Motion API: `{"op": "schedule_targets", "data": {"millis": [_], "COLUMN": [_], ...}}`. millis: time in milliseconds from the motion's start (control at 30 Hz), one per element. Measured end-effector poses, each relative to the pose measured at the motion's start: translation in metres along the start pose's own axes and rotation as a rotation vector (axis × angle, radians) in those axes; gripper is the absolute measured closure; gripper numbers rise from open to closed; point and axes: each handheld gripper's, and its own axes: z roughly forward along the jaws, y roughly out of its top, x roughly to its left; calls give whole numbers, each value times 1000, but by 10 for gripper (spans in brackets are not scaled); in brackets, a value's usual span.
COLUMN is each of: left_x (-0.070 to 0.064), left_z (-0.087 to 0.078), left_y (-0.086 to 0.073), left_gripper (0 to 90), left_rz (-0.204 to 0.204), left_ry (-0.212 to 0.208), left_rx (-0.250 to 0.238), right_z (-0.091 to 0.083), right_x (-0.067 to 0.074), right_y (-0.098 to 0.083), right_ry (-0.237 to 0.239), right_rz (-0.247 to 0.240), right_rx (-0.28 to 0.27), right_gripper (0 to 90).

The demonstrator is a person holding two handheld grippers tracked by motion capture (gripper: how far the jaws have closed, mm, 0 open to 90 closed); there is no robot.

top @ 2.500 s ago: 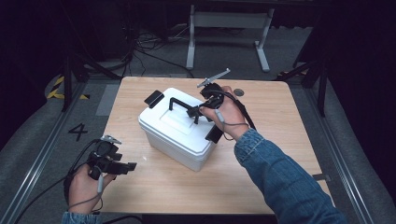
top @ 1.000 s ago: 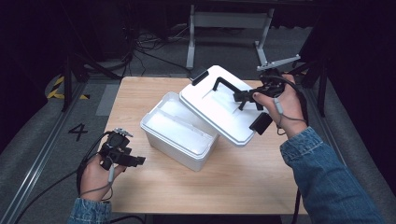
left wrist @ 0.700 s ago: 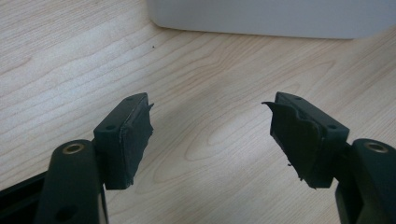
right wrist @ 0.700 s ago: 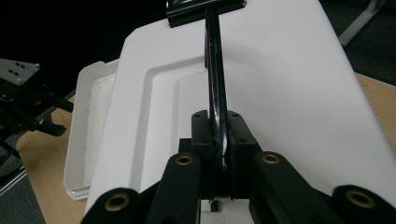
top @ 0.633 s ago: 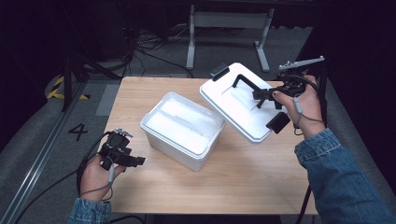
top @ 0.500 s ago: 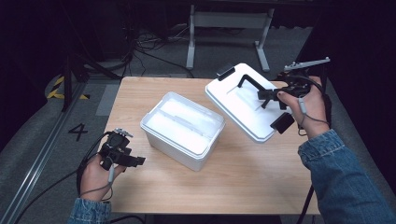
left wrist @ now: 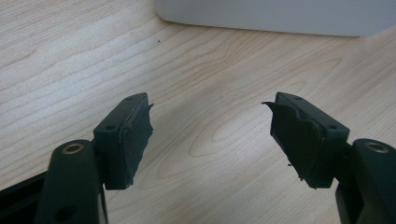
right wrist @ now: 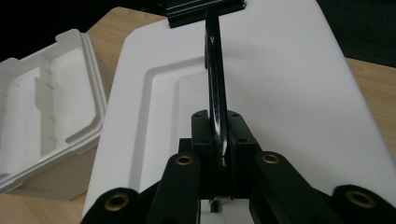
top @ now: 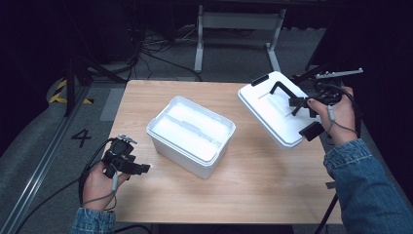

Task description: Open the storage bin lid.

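My jaws are clamped tight on the black handle [right wrist: 215, 88] of the white foam lid [right wrist: 280, 93], the pads squeezing the bar from both sides. The handle runs away from me to a black bracket [right wrist: 205, 10] at the lid's far edge. The lid is tilted, its raised panel showing left of the handle. To the left lies the open white box [right wrist: 46, 107], its compartments visible, resting on the wooden table [right wrist: 369, 77].

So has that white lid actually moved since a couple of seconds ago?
Yes. The lid, held by its black handle in the right gripper, has come off the white box and moved rightward to the table's right edge.
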Motion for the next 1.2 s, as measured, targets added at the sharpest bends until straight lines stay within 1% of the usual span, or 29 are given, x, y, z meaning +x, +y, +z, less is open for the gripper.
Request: {"op": "schedule_targets", "data": {"millis": [100,200,233,367,500,533,600,733,933,967,1200], "left_x": [0,1,1,2,3,3,4,4,4,5,5], "left_z": [0,0,0,0,0,1,0,-1,0,0,1], "left_y": [-1,-1,-1,-1,-2,-2,-2,-3,-3,-3,-3], "left_gripper": [293,293,292,292,291,291,292,292,291,291,291], "left_rz": [4,3,-2,-1,-1,-9,-2,-7,-15,-11,-10], "left_ry": [0,1,-2,-2,1,-3,2,-5,-5,-3,0], "left_rx": [3,0,2,3,7,6,6,2,3,5,12], "right_z": [7,17,20,34,45,48,54,65,79,82,91], "right_x": [-10,-21,-24,-36,-45,-47,-50,-54,-58,-58,-58], "right_y": [-7,-16,-18,-30,-40,-43,-48,-61,-79,-81,-91], "right_ry": [-25,-37,-39,-43,-40,-40,-38,-32,-18,-14,-1], "right_rz": [0,18,20,37,52,56,65,72,83,86,97], "right_rx": [5,10,12,29,34,37,39,44,49,49,53], "right_gripper": [846,847,847,846,846,846,846,846,846,846,846]}}
